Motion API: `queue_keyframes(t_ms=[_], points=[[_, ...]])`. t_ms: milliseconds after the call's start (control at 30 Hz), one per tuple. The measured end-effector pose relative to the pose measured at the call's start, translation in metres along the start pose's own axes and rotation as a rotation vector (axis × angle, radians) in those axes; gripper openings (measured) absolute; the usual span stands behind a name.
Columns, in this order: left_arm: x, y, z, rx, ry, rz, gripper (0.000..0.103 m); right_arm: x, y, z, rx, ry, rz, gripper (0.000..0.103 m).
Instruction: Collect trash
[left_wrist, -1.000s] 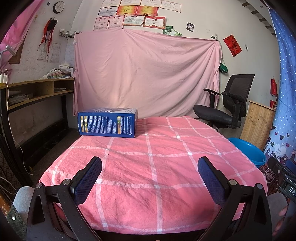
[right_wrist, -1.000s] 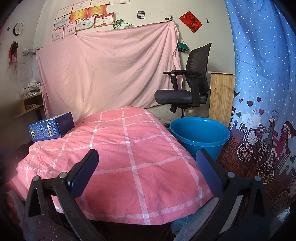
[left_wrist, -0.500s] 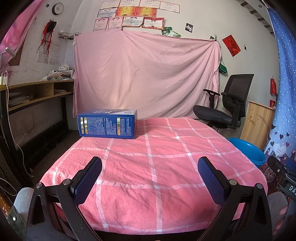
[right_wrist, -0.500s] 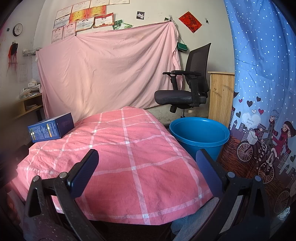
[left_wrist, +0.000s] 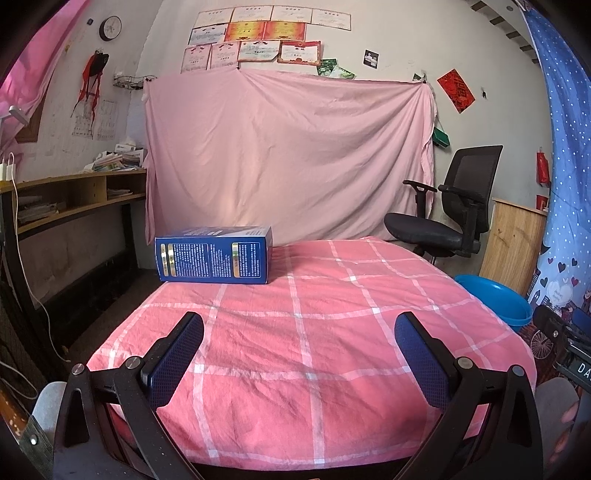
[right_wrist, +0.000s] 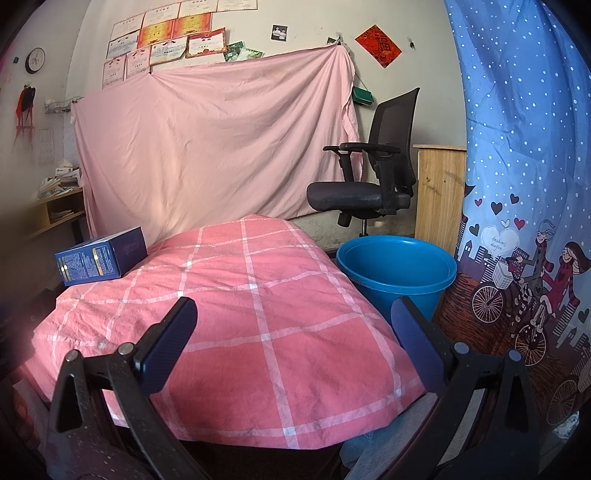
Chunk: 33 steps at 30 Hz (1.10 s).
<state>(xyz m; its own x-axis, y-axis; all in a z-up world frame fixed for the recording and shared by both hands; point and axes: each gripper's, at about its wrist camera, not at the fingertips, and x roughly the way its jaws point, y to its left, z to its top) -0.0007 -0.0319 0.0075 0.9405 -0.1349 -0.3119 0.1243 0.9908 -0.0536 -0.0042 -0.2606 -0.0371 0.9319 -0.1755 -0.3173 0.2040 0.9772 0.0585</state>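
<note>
A dark blue carton (left_wrist: 214, 255) lies on its side at the far left corner of a table covered in pink checked cloth (left_wrist: 332, 314); the right wrist view shows the same carton (right_wrist: 101, 256) at the left. A blue plastic bucket (right_wrist: 397, 273) stands on the floor right of the table, its rim (left_wrist: 495, 295) just visible in the left wrist view. My left gripper (left_wrist: 299, 332) hangs open over the table's near edge, well short of the carton. My right gripper (right_wrist: 293, 319) is open too, nothing between its fingers, near the table's front right corner.
A black office chair (right_wrist: 369, 184) stands behind the bucket by a wooden cabinet (right_wrist: 439, 192). A blue patterned curtain (right_wrist: 517, 184) hangs on the right. A pink sheet (left_wrist: 288, 158) covers the back wall. Wooden shelves (left_wrist: 74, 199) with papers run along the left.
The left wrist view has dipped slightly, so the carton and table sit a touch higher in frame. The right gripper has barely moved. Both stay open.
</note>
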Motion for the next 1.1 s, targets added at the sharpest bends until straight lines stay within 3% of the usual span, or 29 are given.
queue_keyframes(t_ms=[1100], points=[[0.0006,-0.0003,-0.0007,0.005,-0.005,0.001,0.102,-0.0016,-0.002,0.0,0.002,-0.008,-0.001,0.103]])
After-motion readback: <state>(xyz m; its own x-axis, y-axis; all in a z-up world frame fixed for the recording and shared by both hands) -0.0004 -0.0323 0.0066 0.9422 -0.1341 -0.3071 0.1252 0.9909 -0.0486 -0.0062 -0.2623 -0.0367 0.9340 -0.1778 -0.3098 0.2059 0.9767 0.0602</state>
